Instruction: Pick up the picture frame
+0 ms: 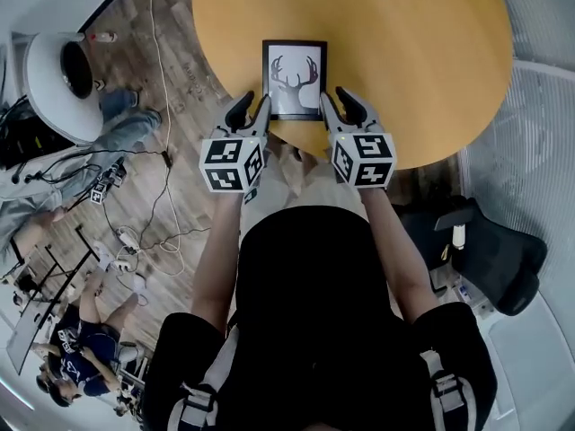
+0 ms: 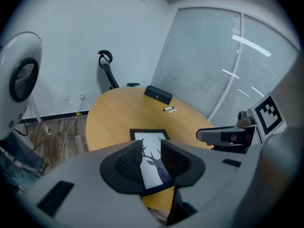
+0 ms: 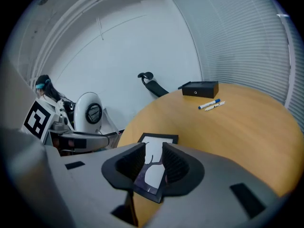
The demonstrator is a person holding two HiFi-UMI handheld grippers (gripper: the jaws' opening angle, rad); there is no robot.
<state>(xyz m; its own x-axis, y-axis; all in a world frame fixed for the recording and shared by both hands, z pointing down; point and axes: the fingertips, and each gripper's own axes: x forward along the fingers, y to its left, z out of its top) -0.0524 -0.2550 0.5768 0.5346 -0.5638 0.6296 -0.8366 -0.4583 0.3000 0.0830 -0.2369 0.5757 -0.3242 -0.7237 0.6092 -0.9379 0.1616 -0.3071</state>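
Picture frame (image 1: pixel 295 79) (deer print) flat by table (image 1: pixel 431 70) edge; left gripper (image 1: pixel 251 108), right gripper (image 1: pixel 340 104) flank near corners, jaws spread, empty; prob. for two-sided lift.

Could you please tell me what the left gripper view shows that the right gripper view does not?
Only the left gripper view: the right gripper and a wall socket. Only the right gripper view: the left gripper. Both: the picture frame lying flat on the round table, the black box, two markers, the scooter against the wall, and the white fan.
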